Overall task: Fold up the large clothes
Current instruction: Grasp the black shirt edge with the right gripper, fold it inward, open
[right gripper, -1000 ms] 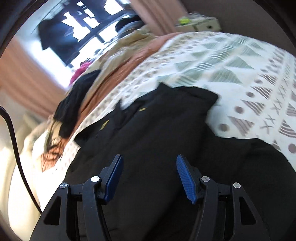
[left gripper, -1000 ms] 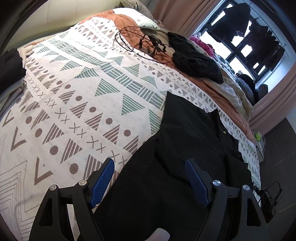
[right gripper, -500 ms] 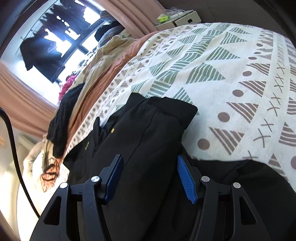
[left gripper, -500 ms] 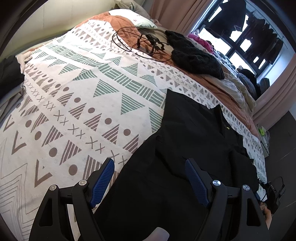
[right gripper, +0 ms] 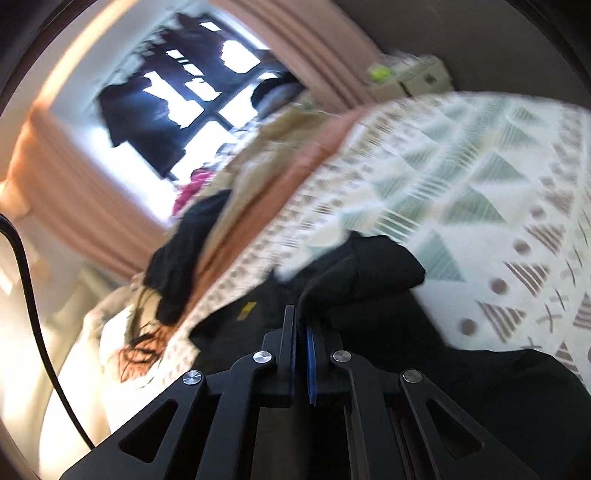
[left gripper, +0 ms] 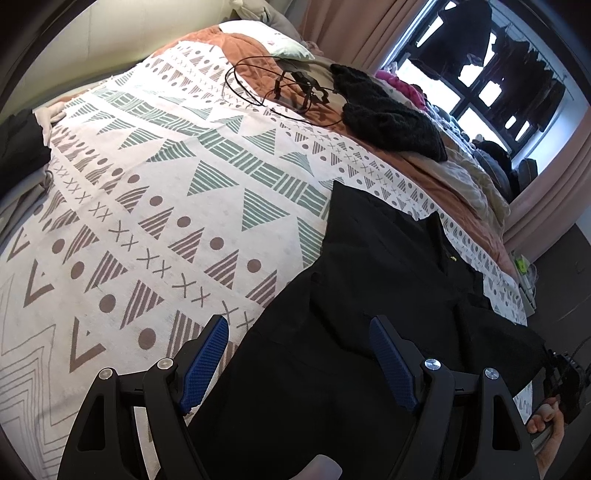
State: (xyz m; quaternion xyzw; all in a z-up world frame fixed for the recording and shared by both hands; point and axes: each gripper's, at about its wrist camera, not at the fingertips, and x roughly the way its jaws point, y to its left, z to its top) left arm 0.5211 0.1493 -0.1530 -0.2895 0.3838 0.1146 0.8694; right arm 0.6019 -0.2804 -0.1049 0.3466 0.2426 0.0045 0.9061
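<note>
- You have a patterned bedspread (left gripper: 155,206) covering the bed.
- On its far side lies a black knitted garment (left gripper: 388,118).
- Just beside that garment, a tangle of black cable (left gripper: 280,88).
- Beyond the cable, a white pillow (left gripper: 266,38).
- Behind the garment, a window (left gripper: 491,85) flanked by pink curtains (left gripper: 351,29).
</note>
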